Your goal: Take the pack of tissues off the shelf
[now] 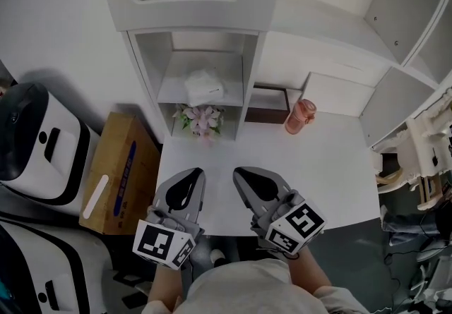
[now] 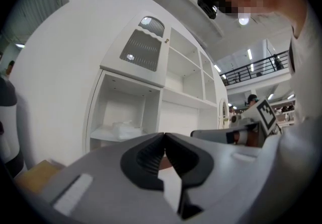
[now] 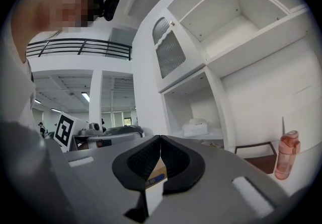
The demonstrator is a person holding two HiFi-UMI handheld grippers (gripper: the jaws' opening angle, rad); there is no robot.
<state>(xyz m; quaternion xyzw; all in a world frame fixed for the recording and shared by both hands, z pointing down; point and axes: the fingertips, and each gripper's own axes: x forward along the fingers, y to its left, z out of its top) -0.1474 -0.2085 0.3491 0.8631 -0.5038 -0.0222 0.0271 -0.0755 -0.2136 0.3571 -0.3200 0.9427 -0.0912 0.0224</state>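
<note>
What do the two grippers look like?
The left gripper and the right gripper are grey, wedge-shaped shells with black ribbed pads lining the jaws. Each has a cube with black-and-white square markers at the back. The person wears a light-coloured top.

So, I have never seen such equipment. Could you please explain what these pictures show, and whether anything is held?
No robot: a person holds two tools, the left gripper and the right gripper, each with two jaws. One picture comes from a camera on the person's head, looking down; the other two come from cameras on the grippers. Both pairs of jaws are closed and hold nothing. On the table stands a pink bottle. The pack of tissues lies on the shelf, flowers below it.
</note>
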